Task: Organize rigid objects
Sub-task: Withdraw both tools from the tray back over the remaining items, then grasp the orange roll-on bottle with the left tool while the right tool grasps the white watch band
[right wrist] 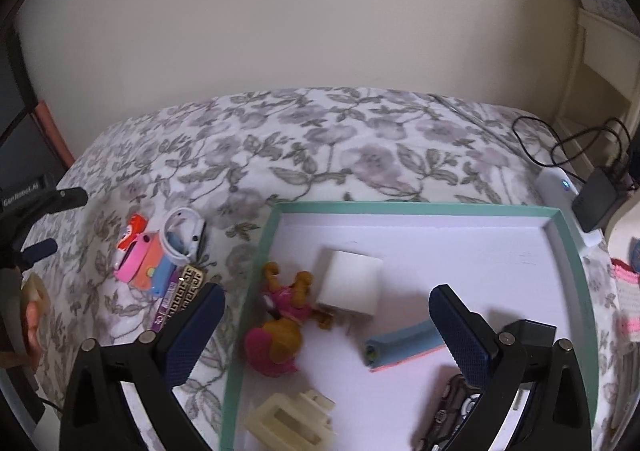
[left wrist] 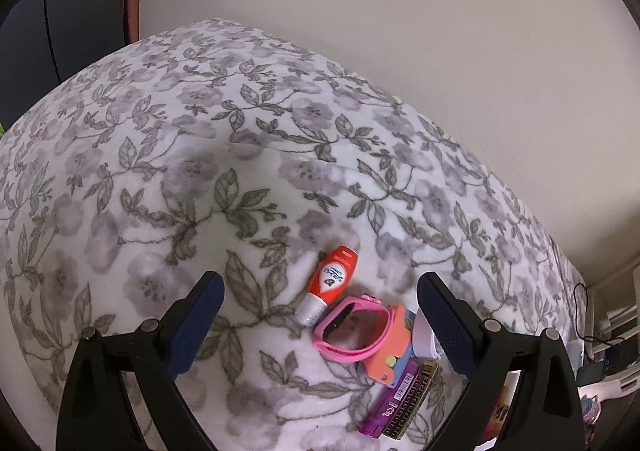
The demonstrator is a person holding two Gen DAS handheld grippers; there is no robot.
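Jaws of both grippers stand released, gripping nothing; left gripper hovers low over the flowered bed, with a small heap of loose things between its jaws at lower centre of the left wrist view: an orange-red tube lying tilted, a pink watch touching its cap, an orange toy camera beneath the watch, and a purple comb at the bottom; right gripper hangs over the teal-rimmed tray, which fills the lower right of the right wrist view and already holds a white charger block, a pink and tan toy figure, a blue and pink bar, a cream plastic piece and a dark remote; step in hand, by judgement: picking from the remaining heap on the bed, left of the tray; next move likely calls for lowering the left jaws around one item, perhaps the tube, clamping, then carrying it rightward into the tray.
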